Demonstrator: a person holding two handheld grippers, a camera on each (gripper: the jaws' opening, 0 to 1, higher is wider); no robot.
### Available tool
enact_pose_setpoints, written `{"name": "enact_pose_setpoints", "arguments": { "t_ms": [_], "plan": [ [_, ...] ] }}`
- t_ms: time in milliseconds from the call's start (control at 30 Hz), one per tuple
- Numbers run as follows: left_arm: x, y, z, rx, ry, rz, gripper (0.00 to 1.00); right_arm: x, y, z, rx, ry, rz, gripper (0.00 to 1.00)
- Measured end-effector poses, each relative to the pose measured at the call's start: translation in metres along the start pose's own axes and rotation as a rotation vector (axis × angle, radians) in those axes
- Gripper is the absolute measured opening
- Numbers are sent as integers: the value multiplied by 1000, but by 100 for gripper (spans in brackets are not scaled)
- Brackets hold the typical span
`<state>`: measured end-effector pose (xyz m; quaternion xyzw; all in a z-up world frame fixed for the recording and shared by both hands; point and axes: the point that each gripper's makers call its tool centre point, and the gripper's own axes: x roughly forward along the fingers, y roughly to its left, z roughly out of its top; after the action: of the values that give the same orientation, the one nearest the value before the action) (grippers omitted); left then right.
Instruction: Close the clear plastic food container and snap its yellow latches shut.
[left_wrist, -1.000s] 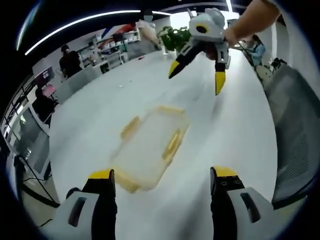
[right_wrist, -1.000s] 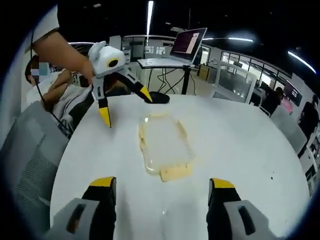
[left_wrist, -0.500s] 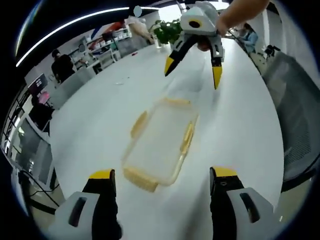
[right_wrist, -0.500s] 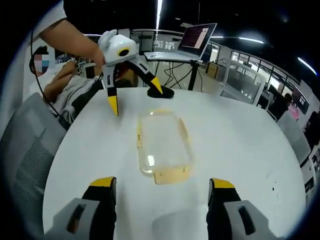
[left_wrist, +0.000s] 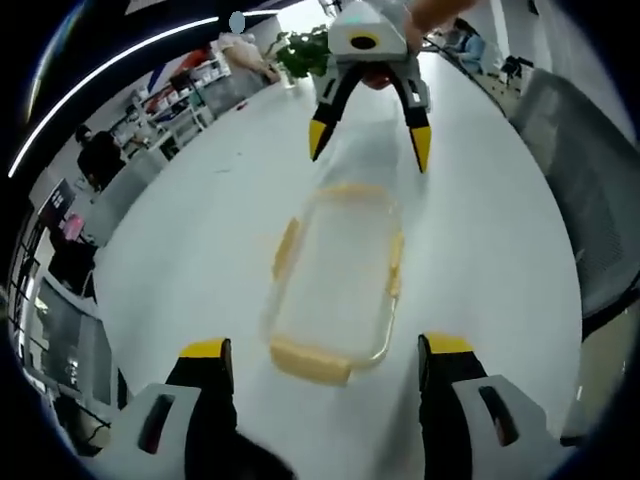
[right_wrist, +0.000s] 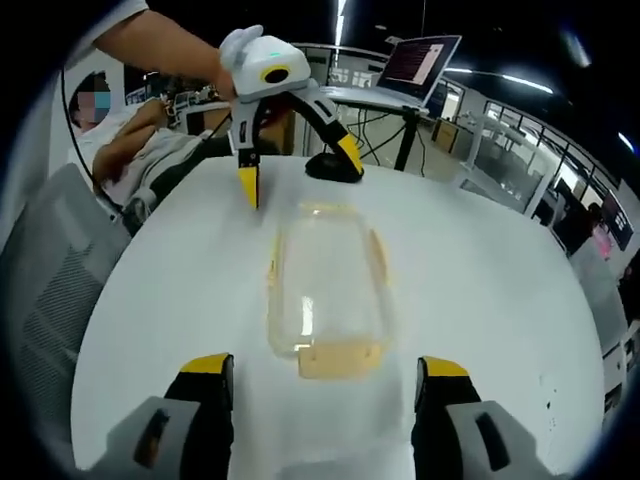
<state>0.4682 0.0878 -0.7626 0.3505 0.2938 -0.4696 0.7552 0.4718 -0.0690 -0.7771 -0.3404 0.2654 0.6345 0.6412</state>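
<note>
A clear rectangular plastic food container (left_wrist: 335, 290) with yellow latches (left_wrist: 310, 362) lies flat on the white round desk (left_wrist: 190, 260), well in from every edge, its lid on. The left gripper (left_wrist: 320, 365) has its yellow-tipped jaws spread wide, empty, at one short end of the container. The right gripper (right_wrist: 318, 375), jaws likewise wide apart and holding nothing, faces it from the opposite short end. A grey mesh chair (right_wrist: 40, 290) stands beside the desk's edge.

one clear container (left_wrist: 335, 290), four yellow latches (some blurred), two grippers (left_wrist: 318, 362)
</note>
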Motion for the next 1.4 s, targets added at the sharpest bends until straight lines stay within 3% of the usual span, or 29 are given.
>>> {"name": "enact_pose_setpoints", "arguments": {
  "t_ms": [333, 700, 1000, 1133, 1400],
  "plan": [
    [7, -5, -13, 81, 54, -80, 71, 11, -1, -6, -27, 36, 22, 72],
    [18, 1, -25, 148, 103, -126, 67, 20, -8, -8, -55, 68, 16, 69],
    [18, 2, -25, 141, 104, -146, 66, 20, -12, 2, -90, 75, 6, 67],
    [20, 4, -24, 144, 103, -155, 66, 24, -10, -1, -112, 109, 27, 66],
    [21, 2, -25, 146, 113, -195, 60, 29, -9, -4, -61, 149, 61, 57]
  ]
}}
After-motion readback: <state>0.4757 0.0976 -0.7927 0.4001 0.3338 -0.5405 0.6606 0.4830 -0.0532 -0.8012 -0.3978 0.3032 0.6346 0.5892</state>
